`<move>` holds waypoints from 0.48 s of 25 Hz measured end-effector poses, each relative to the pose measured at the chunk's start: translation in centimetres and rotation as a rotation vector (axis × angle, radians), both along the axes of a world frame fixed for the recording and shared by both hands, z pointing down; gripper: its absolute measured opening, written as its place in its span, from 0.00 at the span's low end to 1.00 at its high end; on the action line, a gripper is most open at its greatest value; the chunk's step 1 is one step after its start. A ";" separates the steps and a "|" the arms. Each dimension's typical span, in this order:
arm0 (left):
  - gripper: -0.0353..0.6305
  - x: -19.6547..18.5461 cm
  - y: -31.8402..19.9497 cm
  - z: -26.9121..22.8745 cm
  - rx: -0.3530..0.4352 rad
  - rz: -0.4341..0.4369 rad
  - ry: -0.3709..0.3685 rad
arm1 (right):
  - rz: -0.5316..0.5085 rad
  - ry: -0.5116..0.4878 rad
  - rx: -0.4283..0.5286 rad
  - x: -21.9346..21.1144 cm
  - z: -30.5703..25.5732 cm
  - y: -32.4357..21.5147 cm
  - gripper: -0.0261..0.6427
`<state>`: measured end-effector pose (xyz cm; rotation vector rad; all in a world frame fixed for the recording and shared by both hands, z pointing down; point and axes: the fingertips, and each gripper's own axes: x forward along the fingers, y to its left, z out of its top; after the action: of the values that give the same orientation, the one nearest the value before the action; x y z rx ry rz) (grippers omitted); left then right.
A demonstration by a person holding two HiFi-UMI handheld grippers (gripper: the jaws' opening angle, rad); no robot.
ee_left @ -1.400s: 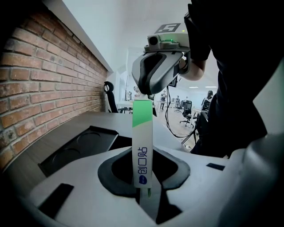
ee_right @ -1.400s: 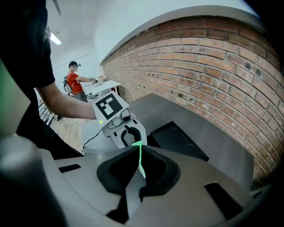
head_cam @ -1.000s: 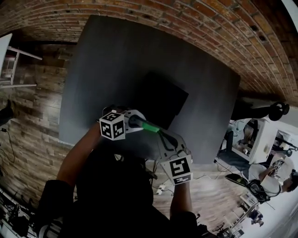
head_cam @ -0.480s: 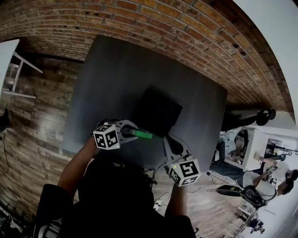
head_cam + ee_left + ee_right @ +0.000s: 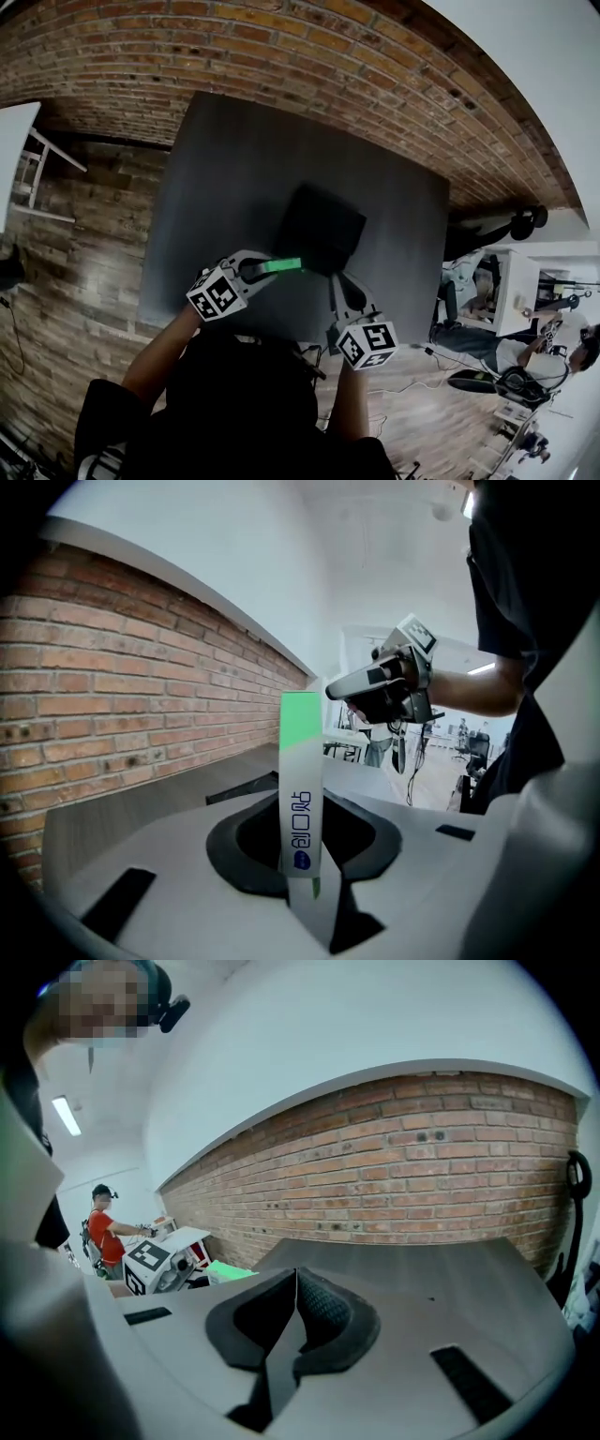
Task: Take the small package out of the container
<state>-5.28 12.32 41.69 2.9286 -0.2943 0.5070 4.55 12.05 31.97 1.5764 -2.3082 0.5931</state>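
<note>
**Entry: slim package held outside container – hazards on carry**

- **Item.** The slim, flat green-and-white package (image 5: 301, 761) was out of the square black container (image 5: 319, 228). It was held in the air over the dark grey table (image 5: 225, 169), with its green free end just beside the container's near edge.
- **Left gripper (image 5: 302, 855).** The jaws were narrow and clamped on the package's white lower end only. Most of its length stood out unsupported.
- **Right gripper (image 5: 295, 1307).** The jaws were pressed together with nothing between them. It hung close beside the left gripper, at the table's near side.
- **Hazard 1.** Judged likely to pivot or slide in the pads, because the hold was small and the wrapper looked smooth. A quick swing of the wrist would cause it.
- **Hazard 2.** The free end could catch the container's rim if carried low, which would bend it or pull it loose.
- **Hazard 3.** A drop near the table edge might land on the wooden floor (image 5: 84, 253).
- **Hazard 4.** The idle right gripper could knock the package.
</note>
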 end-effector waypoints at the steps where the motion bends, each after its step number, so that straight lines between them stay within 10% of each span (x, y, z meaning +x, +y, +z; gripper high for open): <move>1: 0.21 -0.2 0.0 -0.3 -0.003 -0.027 0.006 | 0.014 -0.012 0.003 -0.1 0.2 0.2 0.08; 12: 0.21 -0.3 0.6 -4.1 0.019 -0.273 0.083 | 0.149 -0.088 0.065 2.6 1.5 2.3 0.08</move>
<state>-5.55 12.93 37.56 2.8533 -0.6781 0.3421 7.17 14.38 33.49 1.7987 -2.3080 0.6406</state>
